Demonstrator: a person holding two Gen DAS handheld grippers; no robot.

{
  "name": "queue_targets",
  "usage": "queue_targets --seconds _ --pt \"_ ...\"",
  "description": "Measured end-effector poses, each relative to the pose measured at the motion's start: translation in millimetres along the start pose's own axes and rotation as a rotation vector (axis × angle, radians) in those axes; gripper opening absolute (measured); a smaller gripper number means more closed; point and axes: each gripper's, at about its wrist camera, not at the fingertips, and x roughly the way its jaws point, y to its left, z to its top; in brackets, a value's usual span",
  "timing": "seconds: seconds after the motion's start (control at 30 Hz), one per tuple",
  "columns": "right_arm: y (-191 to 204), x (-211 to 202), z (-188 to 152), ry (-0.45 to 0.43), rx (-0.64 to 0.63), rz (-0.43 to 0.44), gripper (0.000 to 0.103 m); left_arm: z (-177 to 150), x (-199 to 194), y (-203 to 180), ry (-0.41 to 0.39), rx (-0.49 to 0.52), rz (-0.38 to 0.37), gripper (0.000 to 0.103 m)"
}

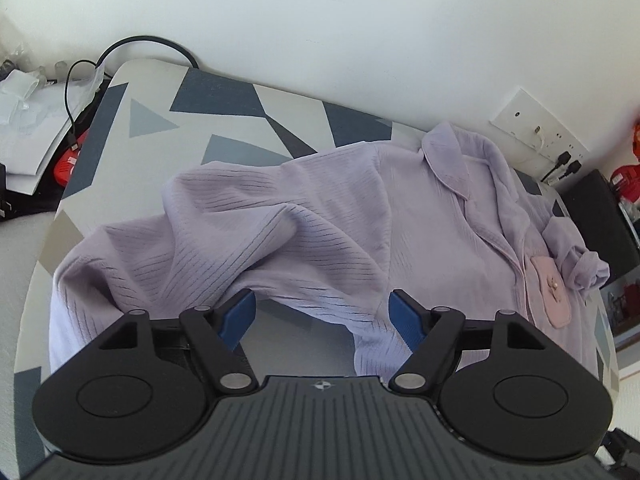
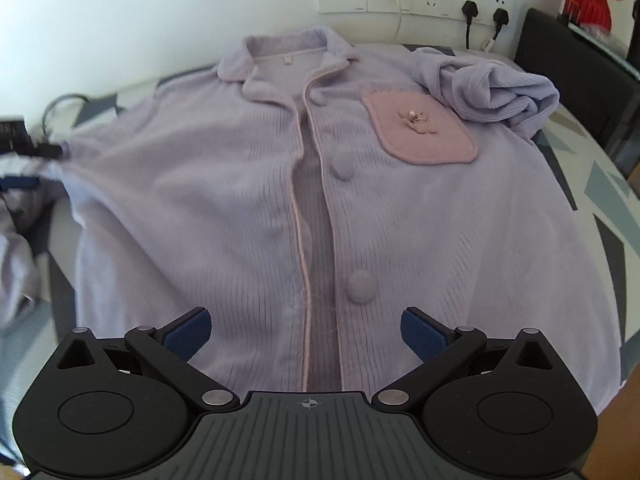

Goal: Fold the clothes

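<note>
White wall behind; patterned table (image 1: 224,100) below. Left gripper (image 1: 322,312) released, jaws apart over a rumpled sleeve (image 1: 224,232), gripping nothing. Right gripper (image 2: 306,330) likewise released above the lilac shirt (image 2: 240,184), spread front-up, pink pocket (image 2: 424,128) far right.

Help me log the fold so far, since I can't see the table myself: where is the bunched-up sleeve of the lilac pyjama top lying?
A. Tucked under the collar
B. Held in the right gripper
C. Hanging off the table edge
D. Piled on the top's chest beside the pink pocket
D: in the right wrist view the bunched sleeve lies on the pyjama top right next to the pink pocket, while the right gripper stands open, holding nothing.
</note>
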Motion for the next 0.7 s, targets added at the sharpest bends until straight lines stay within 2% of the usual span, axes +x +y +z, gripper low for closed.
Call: queue_targets --seconds 0.13,0.4,0.53,0.7 --pt "-8.1 -6.4 4.0 0.003 0.009 0.005 0.093 2.2 -6.2 2.1 -0.016 0.004 0.001 0.075" --pt "-5.7 -9.9 6.0 -0.010 0.056 0.008 0.088 3.1 -18.0 13.2 -0.027 -0.039 -0.033 0.078" --pt "0.3 -15.7 5.4 -0.032 0.040 0.009 0.087 7.4 -29.0 10.4 -0.050 -0.021 -0.072 0.078" --pt "-1.1 -20.7 -3.8 -0.045 0.072 0.005 0.080 16.2 -34.4 -5.9 -0.058 0.036 -0.121 0.079"
